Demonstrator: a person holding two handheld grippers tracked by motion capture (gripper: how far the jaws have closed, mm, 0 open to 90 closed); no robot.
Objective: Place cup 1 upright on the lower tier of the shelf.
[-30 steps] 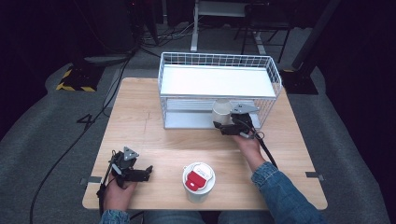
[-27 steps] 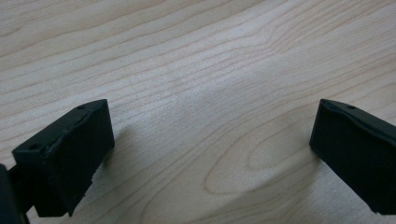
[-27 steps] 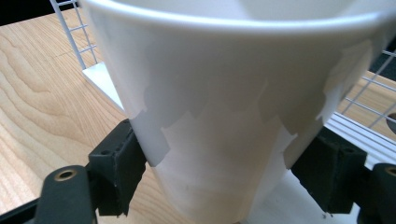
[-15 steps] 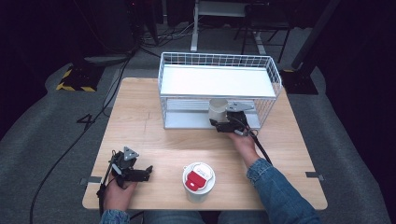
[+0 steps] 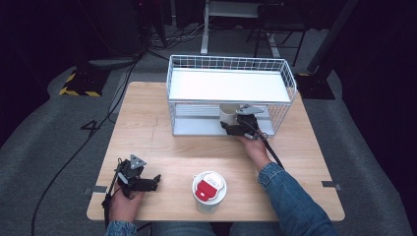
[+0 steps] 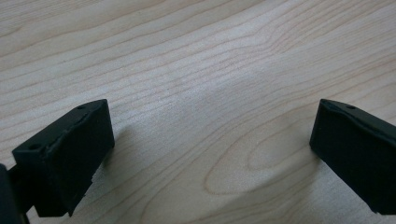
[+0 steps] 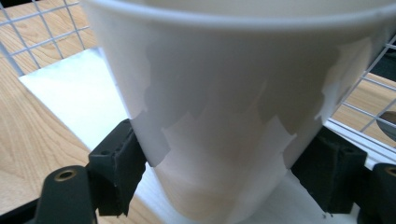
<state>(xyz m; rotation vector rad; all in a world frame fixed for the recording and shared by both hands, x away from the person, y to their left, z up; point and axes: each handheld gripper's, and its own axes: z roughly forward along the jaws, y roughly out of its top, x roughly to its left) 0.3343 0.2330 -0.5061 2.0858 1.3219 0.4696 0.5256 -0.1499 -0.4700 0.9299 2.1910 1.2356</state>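
Note:
A white paper cup (image 5: 227,113) stands upright inside the lower level of a white wire rack (image 5: 226,61) at the table's far side. My right gripper (image 5: 232,126) reaches in through the rack's open front and is shut on the cup. In the right gripper view its black pads (image 7: 116,161) press both sides of the cup (image 7: 224,107) low on its wall. The cup's base is at the rack's white floor (image 7: 70,88); whether it rests there I cannot tell. My left gripper (image 5: 153,182) lies open near the front left edge, jaws wide apart (image 6: 210,154) over bare wood.
A white cup with a red lid (image 5: 209,189) stands near the front edge at the middle. The rack's white top shelf (image 5: 231,84) covers the lower level. Wire walls (image 7: 369,93) close in the cup's sides. Cables trail from both grippers.
My right hand has carried the cup a little further into the rack's lower level, leftward and slightly down. The left gripper has stayed still.

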